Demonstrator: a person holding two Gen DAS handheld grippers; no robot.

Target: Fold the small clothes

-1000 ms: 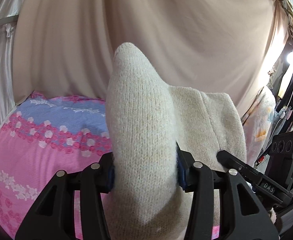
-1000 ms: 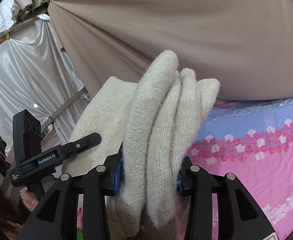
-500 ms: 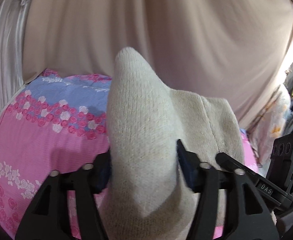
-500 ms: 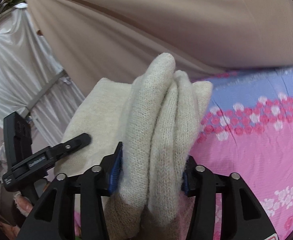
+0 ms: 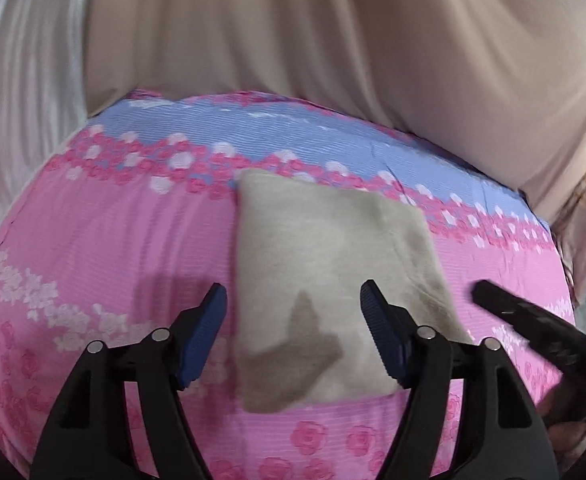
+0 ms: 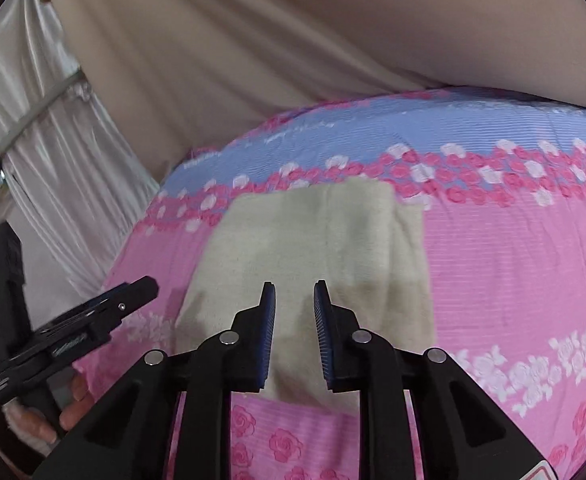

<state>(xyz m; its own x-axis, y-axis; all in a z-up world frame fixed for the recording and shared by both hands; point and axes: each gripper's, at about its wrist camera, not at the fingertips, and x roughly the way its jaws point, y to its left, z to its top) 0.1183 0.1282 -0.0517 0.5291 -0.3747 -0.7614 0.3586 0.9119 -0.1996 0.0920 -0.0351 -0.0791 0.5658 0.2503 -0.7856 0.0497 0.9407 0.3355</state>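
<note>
One cream knit (image 5: 325, 256) lies flat on my pink floral sheet (image 5: 93, 248), folded into a thick rectangle, layered edge on its right side. Both grippers hover above its near edge, holding nothing: left gripper (image 5: 293, 332) jaws wide apart, right gripper (image 6: 294, 320) jaws apart by a narrow gap.

Floral pink bedsheet (image 5: 93, 248), beige, perhaps curtain, backdrop (image 5: 333, 40)

Beige curtain (image 5: 333, 40) and white drape (image 6: 53, 160) hang behind the pink floral bedspread (image 5: 93, 240).
</note>
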